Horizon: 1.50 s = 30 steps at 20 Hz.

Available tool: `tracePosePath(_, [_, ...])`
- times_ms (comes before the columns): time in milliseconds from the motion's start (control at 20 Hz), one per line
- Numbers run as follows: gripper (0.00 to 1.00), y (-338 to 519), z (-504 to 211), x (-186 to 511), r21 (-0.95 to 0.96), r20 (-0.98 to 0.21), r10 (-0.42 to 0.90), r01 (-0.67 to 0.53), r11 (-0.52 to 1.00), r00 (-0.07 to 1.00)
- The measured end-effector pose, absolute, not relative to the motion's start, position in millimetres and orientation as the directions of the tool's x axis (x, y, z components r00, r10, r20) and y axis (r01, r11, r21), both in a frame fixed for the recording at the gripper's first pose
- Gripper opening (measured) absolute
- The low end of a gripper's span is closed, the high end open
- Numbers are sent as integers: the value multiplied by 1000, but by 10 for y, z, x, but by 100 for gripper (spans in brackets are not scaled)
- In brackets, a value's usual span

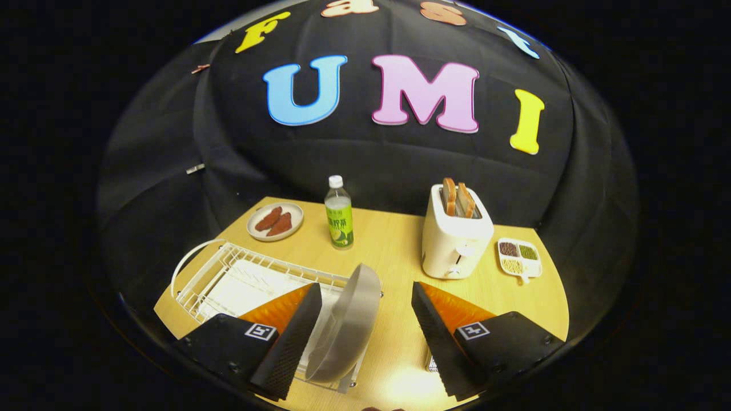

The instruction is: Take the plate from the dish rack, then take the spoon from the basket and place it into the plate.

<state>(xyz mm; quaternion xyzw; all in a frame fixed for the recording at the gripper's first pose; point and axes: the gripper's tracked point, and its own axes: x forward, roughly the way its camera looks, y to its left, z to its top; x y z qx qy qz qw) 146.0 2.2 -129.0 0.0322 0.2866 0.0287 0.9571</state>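
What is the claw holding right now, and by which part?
Nothing. The claw is open, and the grey plate stands on edge in the dish rack between its fingers, ungripped.

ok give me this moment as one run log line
stage: reaching for plate | gripper: open, fingers either side of plate | plate: on edge in dish rack | contact: none seen

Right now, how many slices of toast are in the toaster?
2: both toast slices stand side by side in the white toaster, beyond the open gripper straddling the grey plate.
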Motion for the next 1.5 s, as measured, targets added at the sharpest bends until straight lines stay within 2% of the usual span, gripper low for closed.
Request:
tracePosePath(250, [99,20,-1649,1529,160,-679,73,51,986,731])
tracePosePath(300, [95,48,-1704,1530,169,-694,77,58,984,716])
tracePosePath(450, [82,150,-1803,1500,190,-734,104,55,980,671])
tracePosePath(650, [46,283,-1917,1453,168,-790,76,95,981,608])
tracePosePath(1050, [40,296,-1896,1379,115,-818,25,120,986,575])
tracePosePath(1250, [40,227,-1762,1412,99,-812,-32,191,977,582])
tracePosePath(1500, [38,177,-1742,1425,40,-812,-89,206,978,577])
